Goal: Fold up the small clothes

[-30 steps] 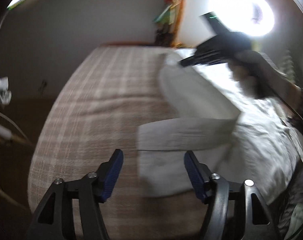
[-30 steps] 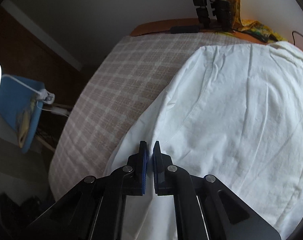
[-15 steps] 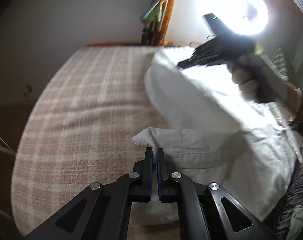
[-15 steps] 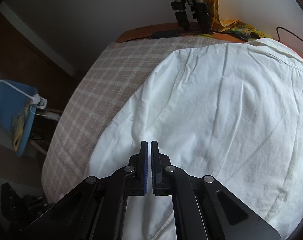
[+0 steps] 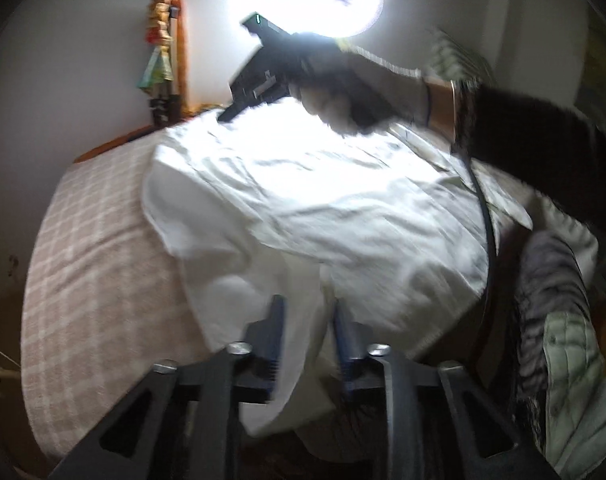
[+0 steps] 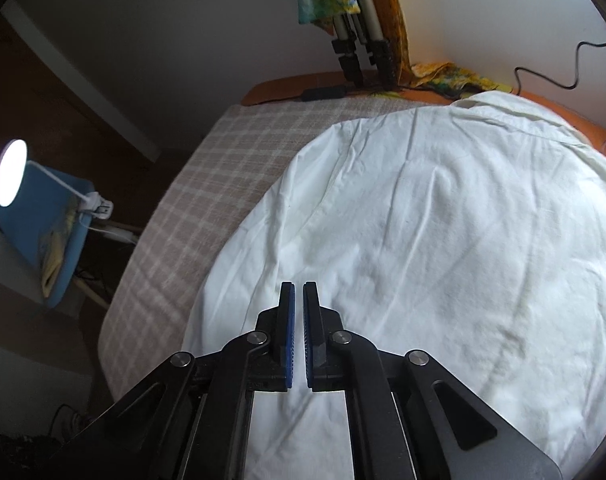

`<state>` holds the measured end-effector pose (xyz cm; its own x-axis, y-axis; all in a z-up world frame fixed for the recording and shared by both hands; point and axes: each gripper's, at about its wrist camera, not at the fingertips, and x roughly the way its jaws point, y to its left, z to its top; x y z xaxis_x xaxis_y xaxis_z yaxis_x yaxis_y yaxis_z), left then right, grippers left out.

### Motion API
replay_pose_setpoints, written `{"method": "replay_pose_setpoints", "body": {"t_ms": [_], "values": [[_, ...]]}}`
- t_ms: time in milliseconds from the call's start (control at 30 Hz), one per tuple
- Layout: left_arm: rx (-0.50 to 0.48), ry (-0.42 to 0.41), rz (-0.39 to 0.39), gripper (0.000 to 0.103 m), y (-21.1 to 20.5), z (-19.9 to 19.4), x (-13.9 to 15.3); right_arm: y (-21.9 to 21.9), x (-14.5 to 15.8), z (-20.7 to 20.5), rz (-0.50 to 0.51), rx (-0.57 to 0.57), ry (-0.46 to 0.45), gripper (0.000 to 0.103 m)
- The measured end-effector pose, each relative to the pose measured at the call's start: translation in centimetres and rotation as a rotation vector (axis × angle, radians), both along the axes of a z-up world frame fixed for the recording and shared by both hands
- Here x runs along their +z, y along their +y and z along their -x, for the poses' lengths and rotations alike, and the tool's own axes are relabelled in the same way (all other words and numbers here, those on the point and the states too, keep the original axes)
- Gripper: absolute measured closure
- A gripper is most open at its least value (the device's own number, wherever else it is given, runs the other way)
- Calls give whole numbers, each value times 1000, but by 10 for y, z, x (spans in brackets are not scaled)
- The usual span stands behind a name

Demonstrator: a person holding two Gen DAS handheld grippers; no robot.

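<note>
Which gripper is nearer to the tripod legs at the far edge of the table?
Right. The right gripper hangs over the shirt's far end, close to the tripod legs; the left gripper stays at the near edge.

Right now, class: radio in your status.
Left gripper jaws just opening, sleeve between them. Right gripper shut. White shirt spread on checked cloth. Nothing obstructing.

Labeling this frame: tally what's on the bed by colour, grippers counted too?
White: 1, the shirt spread across the bed.
Beige plaid: 1, the bedcover under it.
Black with blue pads: 2, the left gripper with a fold of shirt between its jaws, and the right gripper, jaws shut over the shirt.
Total: 4
</note>
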<state>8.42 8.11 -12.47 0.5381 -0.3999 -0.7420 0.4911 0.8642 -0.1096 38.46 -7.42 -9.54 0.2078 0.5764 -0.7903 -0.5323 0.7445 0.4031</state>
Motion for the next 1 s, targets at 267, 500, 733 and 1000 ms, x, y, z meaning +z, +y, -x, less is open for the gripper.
{"method": "replay_pose_setpoints", "body": {"t_ms": [267, 500, 733, 1000], "values": [[76, -22, -17, 68, 3, 18, 9, -76, 37, 47, -74, -73, -88, 63], [285, 94, -55, 57, 23, -16, -29, -73, 37, 79, -44, -22, -120, 63], [351, 136, 16, 54, 27, -24, -52, 5, 26, 86, -22, 89, -82, 63], [354, 152, 156, 82, 34, -26, -64, 104, -23, 47, -22, 89, 113, 63]]}}
